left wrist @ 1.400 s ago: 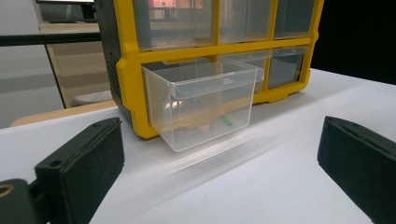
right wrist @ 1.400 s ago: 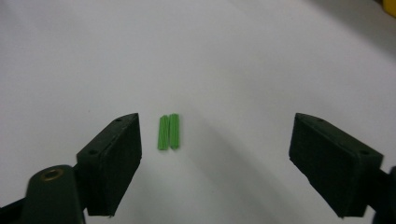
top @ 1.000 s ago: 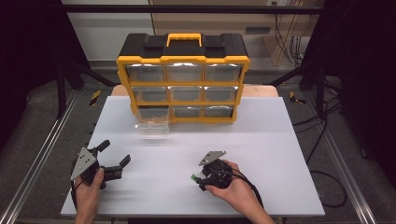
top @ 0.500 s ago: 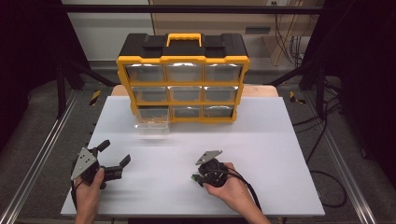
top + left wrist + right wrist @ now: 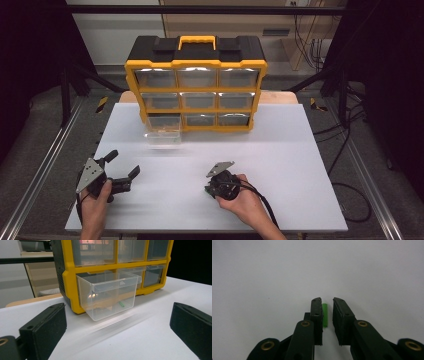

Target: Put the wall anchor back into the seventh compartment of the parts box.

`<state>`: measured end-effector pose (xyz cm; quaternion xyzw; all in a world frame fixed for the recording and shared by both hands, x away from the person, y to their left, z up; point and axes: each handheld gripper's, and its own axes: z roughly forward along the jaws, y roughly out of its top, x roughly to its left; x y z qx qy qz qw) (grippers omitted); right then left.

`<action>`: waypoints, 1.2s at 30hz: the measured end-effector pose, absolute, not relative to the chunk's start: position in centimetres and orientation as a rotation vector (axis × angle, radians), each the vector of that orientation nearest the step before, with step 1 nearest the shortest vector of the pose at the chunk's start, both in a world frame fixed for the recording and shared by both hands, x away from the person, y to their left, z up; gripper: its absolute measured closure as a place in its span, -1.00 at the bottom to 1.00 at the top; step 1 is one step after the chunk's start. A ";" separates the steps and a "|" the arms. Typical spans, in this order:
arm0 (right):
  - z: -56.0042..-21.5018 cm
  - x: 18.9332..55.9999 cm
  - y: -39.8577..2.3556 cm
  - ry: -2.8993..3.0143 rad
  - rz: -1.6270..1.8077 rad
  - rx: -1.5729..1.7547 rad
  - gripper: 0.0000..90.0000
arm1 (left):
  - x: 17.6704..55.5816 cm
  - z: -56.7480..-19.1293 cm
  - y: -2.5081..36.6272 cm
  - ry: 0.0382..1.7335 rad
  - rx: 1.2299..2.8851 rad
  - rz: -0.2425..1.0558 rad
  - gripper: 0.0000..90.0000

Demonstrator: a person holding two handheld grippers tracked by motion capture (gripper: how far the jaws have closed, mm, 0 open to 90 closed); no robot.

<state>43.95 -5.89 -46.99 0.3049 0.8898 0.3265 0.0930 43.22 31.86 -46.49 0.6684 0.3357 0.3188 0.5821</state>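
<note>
A small green ribbed plug [image 5: 325, 315] lies on the white table between the jaws of my right gripper [image 5: 327, 301]. Those jaws have just been closing. The plug rests against the left pad and a thin gap still separates it from the right pad. In the high view the right gripper [image 5: 210, 187] points down at the table's near middle. My left gripper [image 5: 123, 163] rests at the near left, open and empty. It faces a clear drawer [image 5: 110, 295] pulled out of the yellow cabinet [image 5: 67, 272], and a green piece [image 5: 121, 304] lies inside that drawer.
The yellow and black drawer cabinet [image 5: 196, 65] stands at the table's far edge with the clear drawer [image 5: 162, 135] sticking out at its lower left. The white table [image 5: 300, 165] ends close to my hands. Metal rails run along both sides.
My right gripper's jaws have narrowed around the green plug and the hand has shifted slightly. The left gripper has stayed put.
</note>
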 end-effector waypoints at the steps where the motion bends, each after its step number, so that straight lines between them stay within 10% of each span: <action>1: -47.1 44.0 -5.9 2.643 0.967 0.905 0.77 | 43.2 -46.5 31.9 0.784 1.561 0.744 -0.98; 36: -43.0 46.6 -7.2 2.384 1.332 0.939 0.89 | 43.2 -46.5 31.8 0.786 1.566 0.740 -0.98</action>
